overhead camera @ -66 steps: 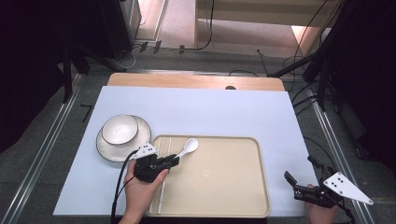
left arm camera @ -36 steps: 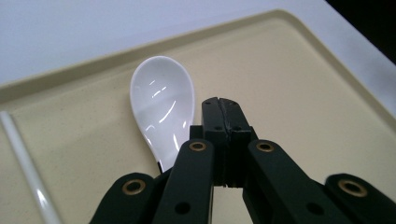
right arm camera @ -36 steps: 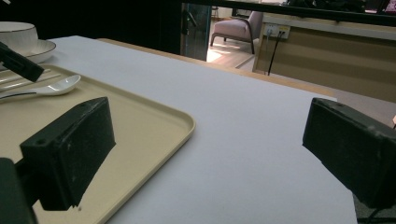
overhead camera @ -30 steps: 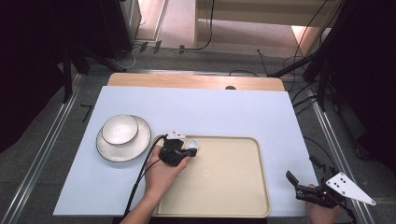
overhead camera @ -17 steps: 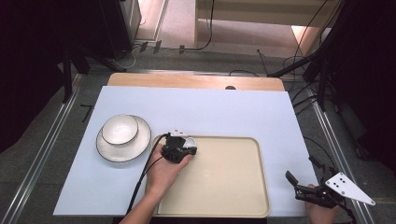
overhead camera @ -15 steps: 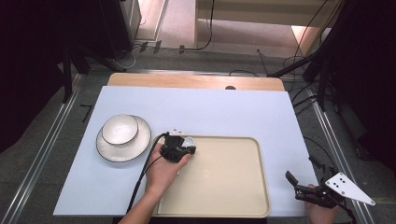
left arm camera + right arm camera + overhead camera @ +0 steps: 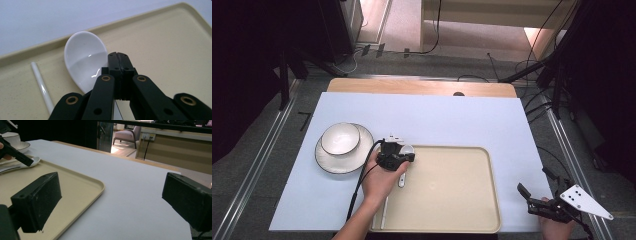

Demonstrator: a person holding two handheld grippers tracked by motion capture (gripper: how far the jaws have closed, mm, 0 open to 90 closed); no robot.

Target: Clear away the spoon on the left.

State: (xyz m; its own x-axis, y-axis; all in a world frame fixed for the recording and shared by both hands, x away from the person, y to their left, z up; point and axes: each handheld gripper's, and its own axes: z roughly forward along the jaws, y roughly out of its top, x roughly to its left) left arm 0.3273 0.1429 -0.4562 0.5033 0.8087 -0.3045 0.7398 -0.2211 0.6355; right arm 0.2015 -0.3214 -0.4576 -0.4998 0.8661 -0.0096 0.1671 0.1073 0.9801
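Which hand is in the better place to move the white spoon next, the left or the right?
Left, probably. The left tool is shut on the white spoon over the tray. The right tool stands open beyond the tray's far corner, apart from the spoon.

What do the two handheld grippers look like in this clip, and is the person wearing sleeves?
Both grippers are black. The left gripper has flat linkage arms with brass-coloured rivets, and a black cable trails back along the bare forearm. The right gripper has two blocky, matt black pads and carries a grey three-cornered plate marked with dark dots. No sleeves are visible on the forearm.
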